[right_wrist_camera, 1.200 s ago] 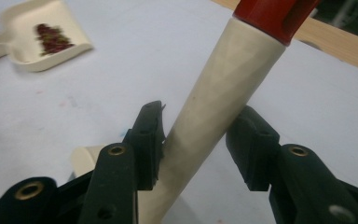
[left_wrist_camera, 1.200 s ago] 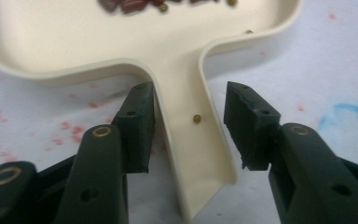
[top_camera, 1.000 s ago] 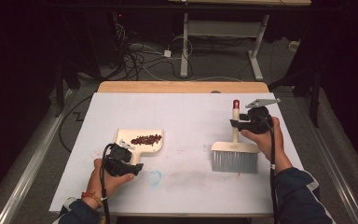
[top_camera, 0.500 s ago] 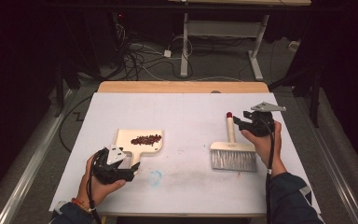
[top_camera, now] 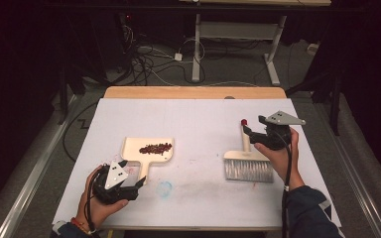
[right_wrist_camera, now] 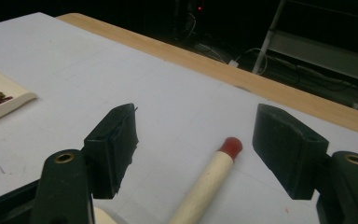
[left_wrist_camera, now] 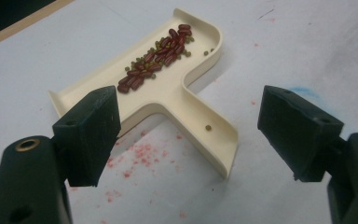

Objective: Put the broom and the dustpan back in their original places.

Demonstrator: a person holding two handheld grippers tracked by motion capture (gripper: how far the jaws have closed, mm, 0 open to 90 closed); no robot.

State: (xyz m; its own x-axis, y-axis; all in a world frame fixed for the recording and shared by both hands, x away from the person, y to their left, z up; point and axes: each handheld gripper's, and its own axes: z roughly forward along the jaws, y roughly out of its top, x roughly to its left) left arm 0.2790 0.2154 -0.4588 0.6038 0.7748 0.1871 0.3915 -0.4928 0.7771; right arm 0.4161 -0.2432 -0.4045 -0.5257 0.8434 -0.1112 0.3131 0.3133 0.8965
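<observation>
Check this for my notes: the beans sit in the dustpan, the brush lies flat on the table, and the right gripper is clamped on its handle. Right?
Not quite. The right gripper is open, its jaws apart from the brush handle, as the right gripper view shows. The beans do sit in the dustpan, and the brush lies flat.

The dustpan looks like smooth, glossy cream plastic. The brush has a pale wooden handle with a red tip. A matt white sheet covers the wooden desk.
</observation>
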